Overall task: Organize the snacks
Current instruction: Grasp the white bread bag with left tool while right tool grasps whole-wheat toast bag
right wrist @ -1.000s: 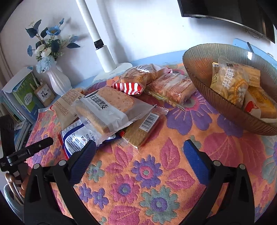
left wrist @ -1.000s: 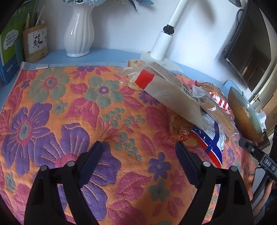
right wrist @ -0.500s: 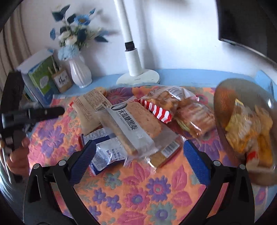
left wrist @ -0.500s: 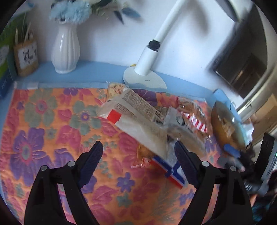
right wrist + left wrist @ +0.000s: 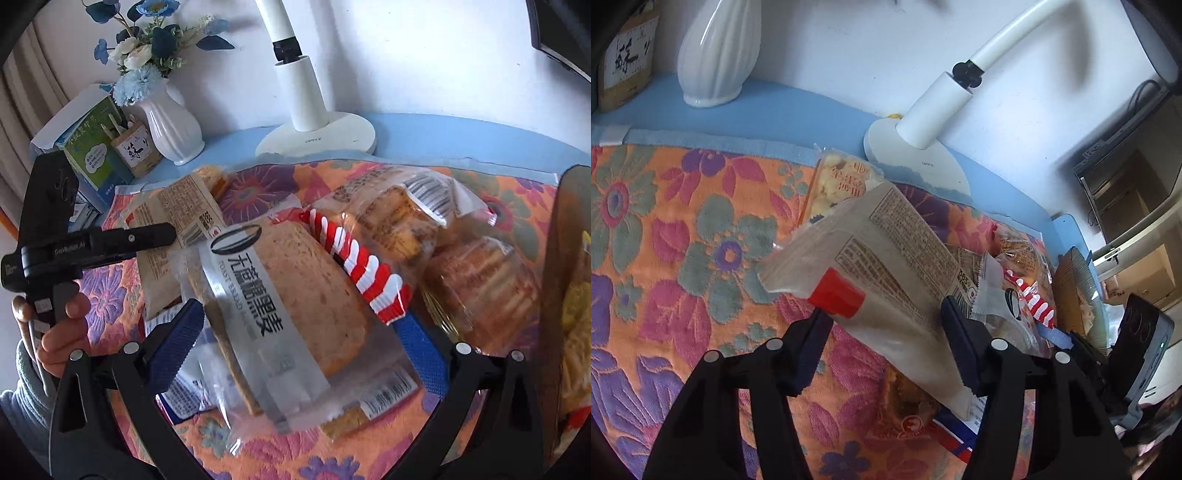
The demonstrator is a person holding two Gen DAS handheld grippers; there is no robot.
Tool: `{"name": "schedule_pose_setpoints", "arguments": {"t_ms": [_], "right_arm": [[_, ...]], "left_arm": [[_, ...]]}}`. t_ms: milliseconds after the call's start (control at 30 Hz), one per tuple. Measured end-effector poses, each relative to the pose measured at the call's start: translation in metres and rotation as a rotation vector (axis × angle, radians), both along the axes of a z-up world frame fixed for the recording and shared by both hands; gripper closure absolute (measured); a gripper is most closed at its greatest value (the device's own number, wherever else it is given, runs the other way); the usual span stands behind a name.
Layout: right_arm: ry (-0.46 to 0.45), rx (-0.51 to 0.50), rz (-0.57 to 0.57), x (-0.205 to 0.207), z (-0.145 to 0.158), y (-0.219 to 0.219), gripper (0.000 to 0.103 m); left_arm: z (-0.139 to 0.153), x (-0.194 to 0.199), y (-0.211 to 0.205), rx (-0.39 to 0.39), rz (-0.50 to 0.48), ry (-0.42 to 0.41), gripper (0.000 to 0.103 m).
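Table (image 5: 798, 110): blue top, for the most part under a flowered cloth (image 5: 665, 229); a bare blue strip runs along the far edge by the wall.
Far edge: a white vase (image 5: 718, 55), a small brown holder with writing (image 5: 626, 70) and the round base of a white lamp (image 5: 923, 162) stand there, close to the wall.
Open room: the cloth on the left side of the left wrist view is free; the right side is crowded with snack packs up to the brown bowl (image 5: 565, 295) at the right edge.
Beige snack pack (image 5: 879, 251): long, with a red patch, tilted, its far end raised above the cloth; it lies over other packs.
Left gripper (image 5: 886, 317): points down at a slant; its jaws are closing, the beige snack pack is between them and both pads seem to touch its sides.
Left hand (image 5: 59, 328): seen in the right wrist view at the left side of the table, closed around the handle of the gripper, with a grey sleeve.
Bread pack (image 5: 280, 295): clear wrap with dark letters, on top of the heap in the middle of the cloth.
Right gripper (image 5: 299, 332): points down at a slant; the jaws stand wide on both sides of the bread pack, and I cannot tell whether the pads press on it.
Striped pack (image 5: 354, 266): red and white, just behind the bread pack.
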State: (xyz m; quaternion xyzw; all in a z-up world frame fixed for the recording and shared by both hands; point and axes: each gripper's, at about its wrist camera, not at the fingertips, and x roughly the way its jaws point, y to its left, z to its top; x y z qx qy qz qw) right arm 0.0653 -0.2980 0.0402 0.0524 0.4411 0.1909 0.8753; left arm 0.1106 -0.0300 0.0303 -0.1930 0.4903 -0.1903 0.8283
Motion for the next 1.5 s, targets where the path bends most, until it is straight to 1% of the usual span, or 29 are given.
{"name": "schedule_pose_setpoints", "arguments": {"t_ms": [67, 167, 233, 267, 367, 433, 533, 600, 667, 700, 800, 833, 867, 933, 967, 1033, 1067, 1100, 1133, 1167, 1200, 1233, 1267, 1300, 1333, 1367, 1433, 1467, 1500], "right_arm": [[-0.004, 0.012, 0.003, 0.005, -0.001, 0.002, 0.003], [-0.002, 0.050, 0.006, 0.008, -0.007, 0.000, 0.003], [-0.008, 0.078, 0.004, 0.008, -0.009, -0.002, 0.003], [-0.011, 0.088, 0.002, 0.008, -0.010, -0.004, 0.003], [-0.007, 0.107, -0.005, 0.008, -0.011, -0.005, 0.003], [-0.008, 0.106, -0.006, 0.007, -0.011, -0.003, 0.003], [-0.010, 0.099, 0.003, 0.002, -0.010, 0.000, 0.003], [-0.016, 0.078, 0.014, -0.002, -0.009, 0.006, 0.003], [-0.013, 0.072, 0.022, -0.004, -0.008, 0.010, 0.003], [-0.010, 0.072, 0.028, -0.004, -0.007, 0.012, 0.003], [-0.012, 0.070, 0.036, -0.013, -0.004, 0.016, 0.004], [-0.023, 0.053, 0.032, -0.017, -0.002, 0.018, 0.008], [-0.041, 0.028, 0.027, -0.023, 0.000, 0.020, 0.014], [-0.080, -0.034, 0.006, -0.036, 0.007, 0.025, 0.016], [-0.084, -0.045, -0.001, -0.040, 0.007, 0.026, 0.017], [-0.086, -0.053, -0.021, -0.053, 0.007, 0.029, 0.017], [-0.084, -0.048, -0.031, -0.059, 0.007, 0.030, 0.018], [-0.082, -0.043, -0.042, -0.066, 0.007, 0.031, 0.018], [-0.077, -0.041, -0.063, -0.076, 0.007, 0.032, 0.018], [-0.072, -0.044, -0.083, -0.083, 0.006, 0.032, 0.019], [-0.065, -0.054, -0.111, -0.095, 0.006, 0.031, 0.019], [-0.061, -0.062, -0.124, -0.101, 0.006, 0.031, 0.019], [-0.058, -0.074, -0.140, -0.110, 0.006, 0.030, 0.019], [-0.055, -0.086, -0.152, -0.117, 0.005, 0.030, 0.019], [-0.046, -0.099, -0.165, -0.125, 0.003, 0.029, 0.019], [-0.038, -0.105, -0.174, -0.131, 0.001, 0.028, 0.019], [-0.035, -0.094, -0.189, -0.141, -0.004, 0.026, 0.019], [-0.035, -0.087, -0.195, -0.143, -0.005, 0.026, 0.019], [-0.031, -0.075, -0.207, -0.144, -0.007, 0.025, 0.019]], "left_arm": [[-0.001, 0.000, -0.003, 0.003, -0.009, -0.027, 0.044], [-0.006, 0.005, -0.001, -0.042, -0.021, -0.032, 0.046], [-0.008, 0.006, 0.001, -0.074, -0.034, -0.034, 0.054], [-0.006, 0.005, 0.000, -0.073, -0.043, -0.044, 0.056], [-0.001, 0.000, -0.004, -0.036, -0.052, -0.091, 0.061], [0.001, -0.001, -0.003, -0.040, -0.051, -0.105, 0.066], [0.004, -0.001, 0.001, -0.050, -0.048, -0.110, 0.069], [0.010, -0.005, 0.002, -0.016, -0.051, -0.122, 0.070], [0.021, -0.011, 0.003, 0.043, -0.060, -0.137, 0.071], [0.026, -0.014, 0.005, 0.056, -0.068, -0.135, 0.072], [0.043, -0.027, 0.021, 0.058, -0.106, -0.150, 0.073], [0.049, -0.036, 0.030, 0.067, -0.143, -0.151, 0.073], [0.051, -0.042, 0.036, 0.069, -0.171, -0.148, 0.073], [0.053, -0.056, 0.050, 0.077, -0.256, -0.126, 0.072], [0.053, -0.062, 0.055, 0.106, -0.300, -0.124, 0.072], [0.049, -0.073, 0.055, 0.203, -0.372, -0.133, 0.072], [0.040, -0.078, 0.053, 0.296, -0.411, -0.130, 0.070], [0.034, -0.080, 0.055, 0.339, -0.429, -0.125, 0.065], [0.029, -0.081, 0.060, 0.340, -0.437, -0.118, 0.059], [0.025, -0.077, 0.067, 0.340, -0.433, -0.105, 0.056], [0.023, -0.073, 0.072, 0.353, -0.416, -0.096, 0.049], [0.020, -0.068, 0.081, 0.390, -0.375, -0.086, 0.039], [0.019, -0.065, 0.085, 0.427, -0.344, -0.082, 0.032], [0.015, -0.060, 0.093, 0.479, -0.305, -0.078, 0.018], [0.012, -0.055, 0.102, 0.524, -0.261, -0.067, 0.017], [0.008, -0.050, 0.109, 0.515, -0.239, -0.047, 0.017], [0.006, -0.041, 0.122, 0.415, -0.190, 0.003, 0.019], [0.006, -0.040, 0.123, 0.364, -0.184, 0.019, 0.019], [0.006, -0.040, 0.120, 0.324, -0.200, 0.022, 0.019]]}}
